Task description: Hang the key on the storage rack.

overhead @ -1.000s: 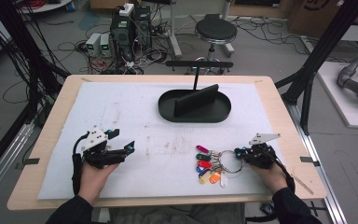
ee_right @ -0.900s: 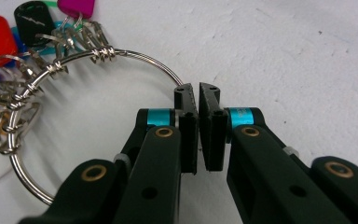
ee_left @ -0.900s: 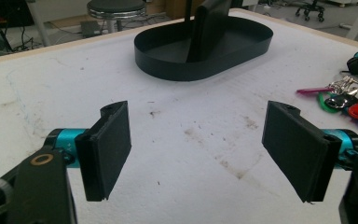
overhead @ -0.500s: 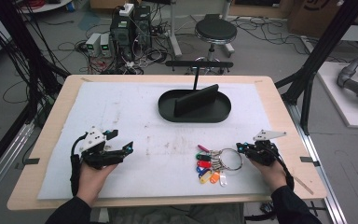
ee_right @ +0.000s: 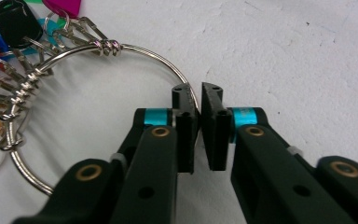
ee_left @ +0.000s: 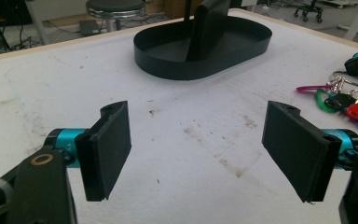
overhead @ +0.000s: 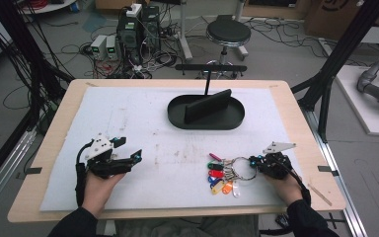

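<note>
The right tongs (ee_right: 199,109) have now closed on the key ring (overhead: 244,168), at five o'clock on the desk (overhead: 296,106), so lifting looks next. The left tongs (ee_left: 198,149) stay open, idle at seven o'clock.

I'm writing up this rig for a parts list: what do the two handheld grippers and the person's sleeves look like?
Both the left gripper and right gripper are black, each with two flat rectangular black pads on cyan collars, brass-coloured pivot rivets on the arms, a grey three-cornered plate on top and a black trailing cable. The sleeves are dark.
</note>
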